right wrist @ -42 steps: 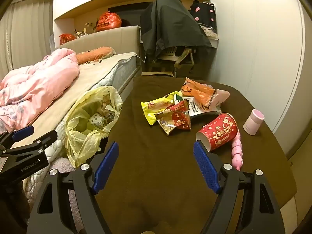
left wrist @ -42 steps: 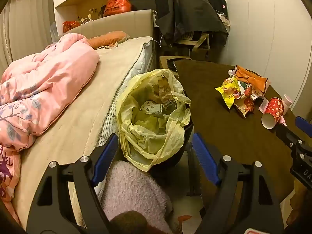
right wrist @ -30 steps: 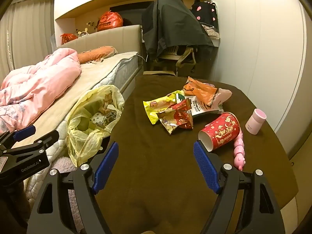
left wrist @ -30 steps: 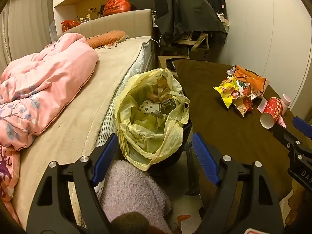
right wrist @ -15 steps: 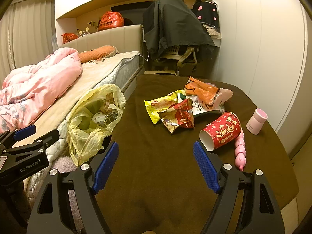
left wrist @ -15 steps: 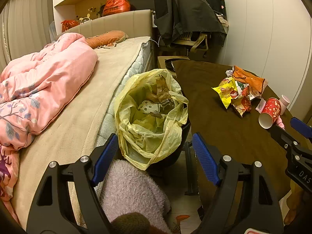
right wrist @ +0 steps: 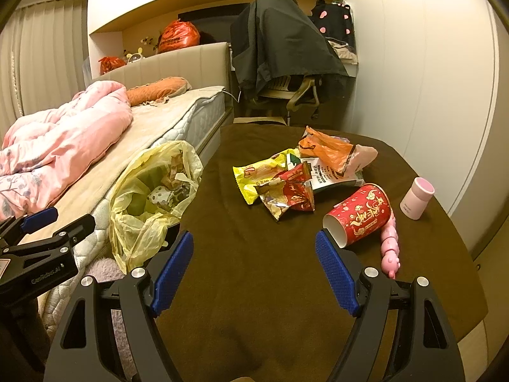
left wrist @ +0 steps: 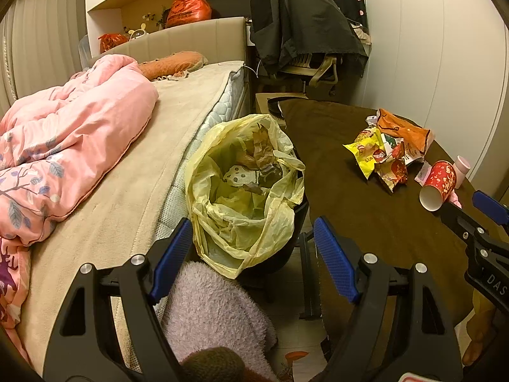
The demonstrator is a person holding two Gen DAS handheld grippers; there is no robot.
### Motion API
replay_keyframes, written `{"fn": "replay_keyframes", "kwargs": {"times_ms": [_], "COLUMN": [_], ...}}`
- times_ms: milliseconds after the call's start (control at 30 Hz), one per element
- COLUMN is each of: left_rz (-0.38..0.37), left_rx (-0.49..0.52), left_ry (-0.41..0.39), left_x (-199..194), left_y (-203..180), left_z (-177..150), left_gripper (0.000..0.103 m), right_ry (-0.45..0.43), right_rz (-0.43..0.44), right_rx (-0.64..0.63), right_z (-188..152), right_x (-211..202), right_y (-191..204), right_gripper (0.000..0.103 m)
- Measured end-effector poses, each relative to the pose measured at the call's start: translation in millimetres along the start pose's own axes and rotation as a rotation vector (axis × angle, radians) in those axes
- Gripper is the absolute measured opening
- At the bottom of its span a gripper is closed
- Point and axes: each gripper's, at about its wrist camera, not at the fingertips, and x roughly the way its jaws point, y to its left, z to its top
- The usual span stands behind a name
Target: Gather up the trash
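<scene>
The right gripper (right wrist: 254, 264) hangs above the near part of a brown-covered table (right wrist: 254, 302), its blue-padded jaws wide apart and holding nothing. Just beyond its right finger, a red paper cup (right wrist: 361, 215) lies on its side, mouth toward the camera, with a pink toy (right wrist: 390, 248) touching it on the right. Farther back sits a heap of snack wrappers (right wrist: 286, 184), yellow, red and orange. A small pink bottle (right wrist: 417, 198) stands at the far right. The left gripper (left wrist: 253, 250), jaws also spread and empty, is poised over a yellow trash bag (left wrist: 245, 191) lining a dark bin between the table and a bed (left wrist: 127, 197) on the left.
</scene>
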Motion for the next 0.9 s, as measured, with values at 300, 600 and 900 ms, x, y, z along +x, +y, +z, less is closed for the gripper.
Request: {"fn": "replay_keyframes", "kwargs": {"times_ms": [300,600,900], "left_rz": [-0.008,-0.009,-0.011], "left_rx": [-0.002,-0.003,-0.004], "left_ry": [-0.007,-0.008,-0.009], "left_x": [-5.9,-6.1,-7.1], "left_y": [-4.5,-3.1,-2.3], "left_z": [4.4,4.2,4.7], "left_gripper": [0.075,0.075,0.075], "right_ry": [-0.002,-0.005,-0.005], "right_rz": [0.006,0.006,0.007], "right_rx": [0.004,0.002,0.002], "right_z": [0.8,1.0,1.1], "right_x": [0.0,-0.8,-1.2], "right_y": [-2.4,-2.3,-2.2], "right_gripper": [0.075,0.075,0.075]}}
